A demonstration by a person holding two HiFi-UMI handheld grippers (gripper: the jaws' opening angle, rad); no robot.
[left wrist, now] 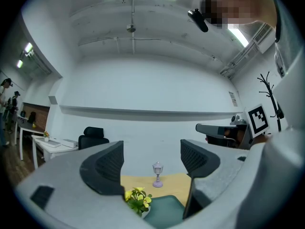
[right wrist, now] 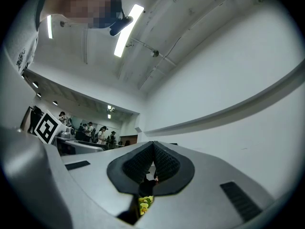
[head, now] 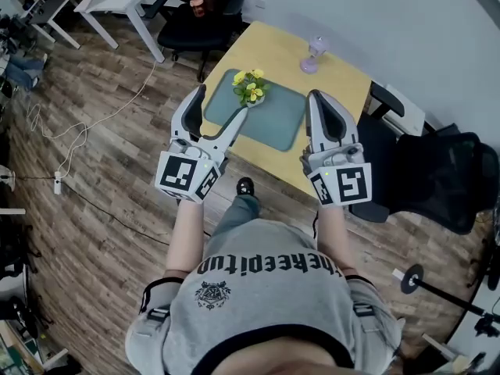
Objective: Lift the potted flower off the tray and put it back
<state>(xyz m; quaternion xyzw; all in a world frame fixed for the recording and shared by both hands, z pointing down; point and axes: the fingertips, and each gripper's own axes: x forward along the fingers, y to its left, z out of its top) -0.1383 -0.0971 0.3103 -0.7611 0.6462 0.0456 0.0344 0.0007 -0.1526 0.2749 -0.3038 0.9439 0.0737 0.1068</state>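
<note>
The potted flower [head: 250, 87] stands upright on the far left part of the teal tray [head: 280, 122], which lies on the yellow tabletop [head: 269, 49]. The left gripper [head: 223, 100] has its jaws spread wide with nothing between them. The flower lies just ahead of and below them, slightly left of their midline in the left gripper view. The right gripper [head: 318, 96] has its 2 jaws pressed together, empty, with the flower off to their left. The left gripper is nearer, so the pickup likely falls to it: tilt down and advance to straddle the pot, whose axis is vertical. A small lilac lantern [head: 314, 55] stands beyond the tray.
</note>
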